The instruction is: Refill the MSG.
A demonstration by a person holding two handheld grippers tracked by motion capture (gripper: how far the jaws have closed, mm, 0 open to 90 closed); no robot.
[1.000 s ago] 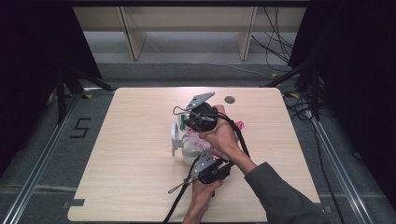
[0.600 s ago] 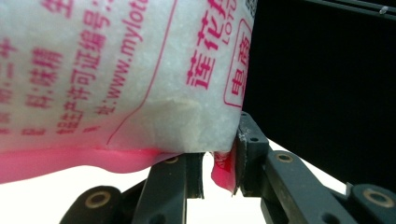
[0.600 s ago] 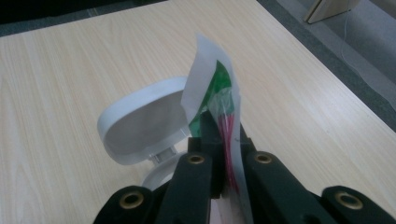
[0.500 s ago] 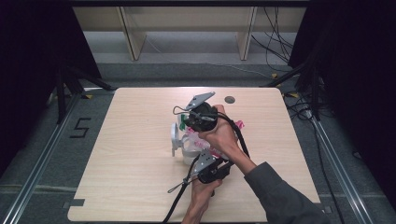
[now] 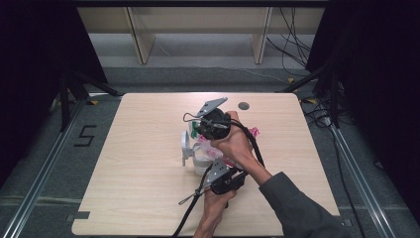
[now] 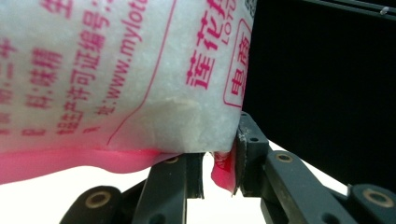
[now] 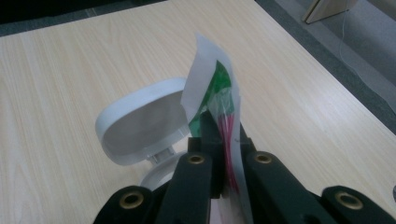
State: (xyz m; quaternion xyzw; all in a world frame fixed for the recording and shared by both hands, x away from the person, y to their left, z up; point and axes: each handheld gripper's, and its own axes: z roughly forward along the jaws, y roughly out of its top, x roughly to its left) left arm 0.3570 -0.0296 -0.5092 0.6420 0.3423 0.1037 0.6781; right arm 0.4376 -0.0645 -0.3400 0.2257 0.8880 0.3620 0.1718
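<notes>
A clear bag of white granules (image 6: 116, 70) with pink print hangs over the table between my two grippers. My left gripper (image 6: 219, 163) is shut on the bag's pink sealed edge; in the high view it (image 5: 218, 167) sits near the table's front. My right gripper (image 7: 219, 135) is shut on the bag's other end (image 7: 219, 88), which is green and white. In the high view it (image 5: 199, 132) is farther back, held by the hand with the grey sleeve. Under the bag stands a white container (image 5: 198, 157) with its flip lid (image 7: 140, 121) open.
The pale wooden table (image 5: 143, 198) has a dark round spot (image 5: 243, 105) near its far edge. A black cable (image 5: 190, 198) trails from the left gripper toward the front edge. Shelving legs and loose cables lie on the floor beyond the table.
</notes>
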